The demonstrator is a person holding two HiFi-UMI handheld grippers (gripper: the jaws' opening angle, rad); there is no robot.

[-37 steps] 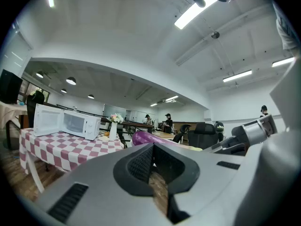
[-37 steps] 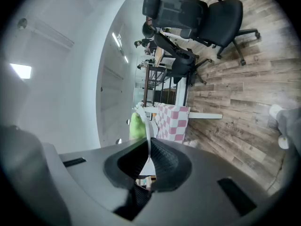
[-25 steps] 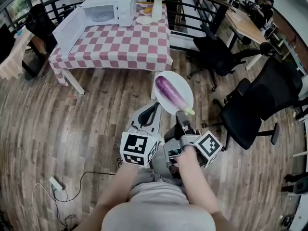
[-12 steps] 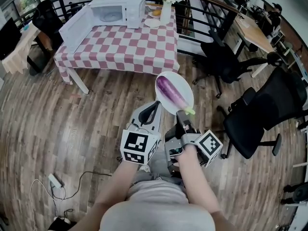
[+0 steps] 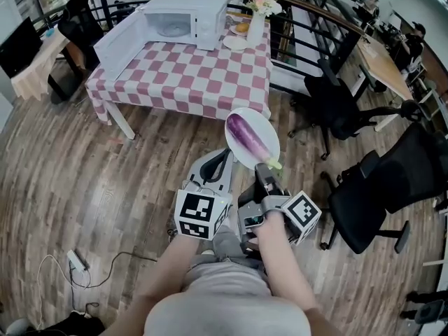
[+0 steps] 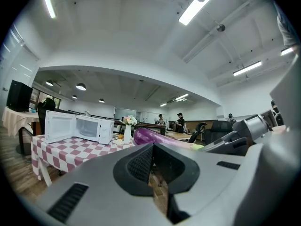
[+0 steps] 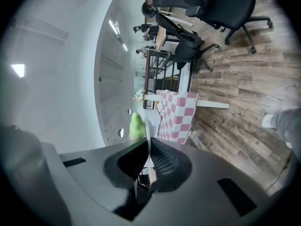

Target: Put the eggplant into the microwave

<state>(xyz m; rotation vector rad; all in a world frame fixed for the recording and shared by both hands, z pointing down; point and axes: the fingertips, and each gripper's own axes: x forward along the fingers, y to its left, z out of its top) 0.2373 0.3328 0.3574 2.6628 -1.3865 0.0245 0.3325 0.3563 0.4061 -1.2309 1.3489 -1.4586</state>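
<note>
Right hand-held gripper (image 5: 261, 168) pinches plate (image 5: 264, 131) rim, eggplant (image 5: 246, 137) aboard; left hand-held gripper (image 5: 225, 154) closed, empty.

Tally was: 1 eggplant (image 5: 246, 136) | 1 microwave (image 5: 185, 19) | 1 vase (image 5: 256, 28) | 1 tabletop (image 5: 189, 75) | 1 left claw (image 5: 222, 158) | 1 right claw (image 5: 263, 168) | 1 carried plate (image 5: 263, 124)
</note>
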